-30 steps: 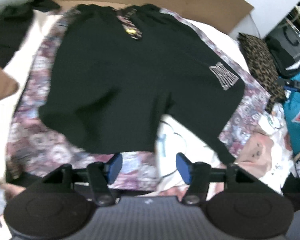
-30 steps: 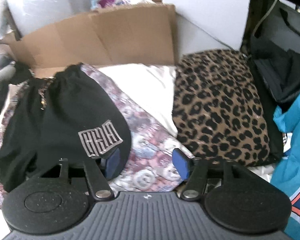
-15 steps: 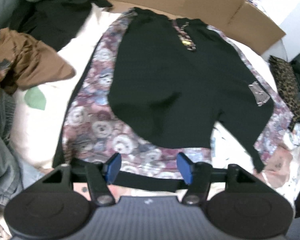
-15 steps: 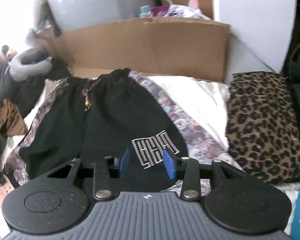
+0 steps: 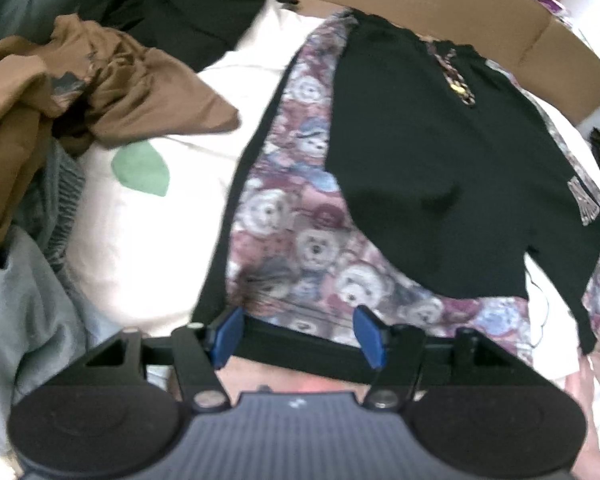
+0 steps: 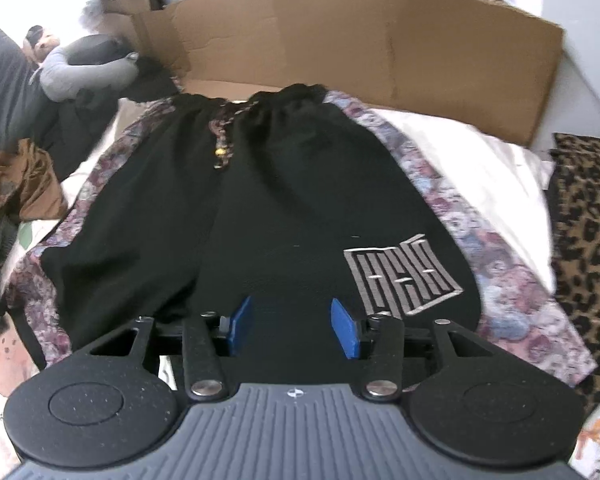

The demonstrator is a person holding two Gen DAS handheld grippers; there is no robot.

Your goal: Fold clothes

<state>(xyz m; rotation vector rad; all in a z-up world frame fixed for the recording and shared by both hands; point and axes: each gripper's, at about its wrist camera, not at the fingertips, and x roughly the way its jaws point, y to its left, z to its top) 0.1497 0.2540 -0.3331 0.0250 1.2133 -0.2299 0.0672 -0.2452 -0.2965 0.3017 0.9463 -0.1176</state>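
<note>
Black shorts point(image 5: 432, 168) with a grey logo lie spread flat on a teddy-bear print blanket point(image 5: 292, 236), waistband at the far end. In the right wrist view the shorts point(image 6: 284, 208) fill the middle, with the logo point(image 6: 400, 276) on the near right leg. My left gripper point(image 5: 298, 336) is open and empty, near the blanket's dark front edge, short of the left leg hem. My right gripper point(image 6: 294, 328) is open and empty, just above the near hem of the right leg.
A brown garment point(image 5: 80, 92) and grey and black clothes are piled at the left. Cardboard point(image 6: 360, 36) stands behind the bed. A leopard-print cushion point(image 6: 584, 240) lies at the right. White bedding point(image 5: 148, 216) lies left of the blanket.
My left gripper has drawn back and swung left, off the shorts to the blanket's front edge. My right gripper has moved left over the right leg hem, its jaws a little narrower than a second ago.
</note>
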